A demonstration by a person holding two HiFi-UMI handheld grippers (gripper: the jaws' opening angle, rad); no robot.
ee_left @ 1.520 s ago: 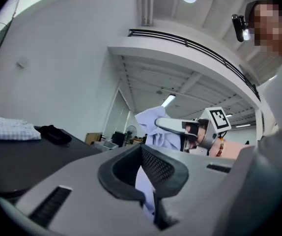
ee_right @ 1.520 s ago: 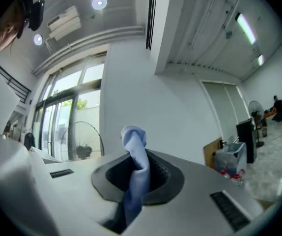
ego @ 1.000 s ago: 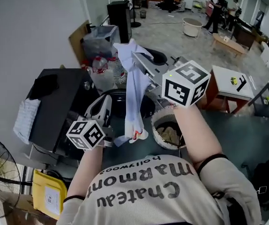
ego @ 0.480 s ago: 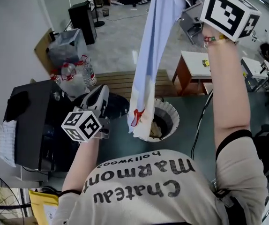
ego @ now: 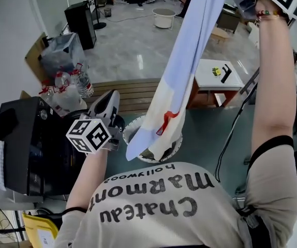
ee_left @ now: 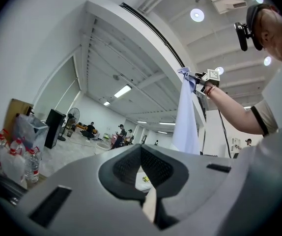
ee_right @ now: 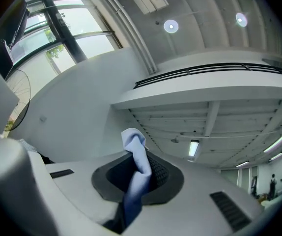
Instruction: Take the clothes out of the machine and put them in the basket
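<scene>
Garment [ego: 187,71] dangles from right gripper [ee_right: 137,178], fingers clamped on it, above the basket [ego: 132,132] mid-frame; left gripper [ee_left: 150,208] fingers together, empty. Next, I'd say: lower, release.

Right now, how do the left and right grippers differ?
The right gripper is high overhead; the left gripper sits low beside the basket. The right gripper is clamped on the light blue garment, which hangs over the basket; the left gripper holds nothing. Shared: both have their jaws closed.
</scene>
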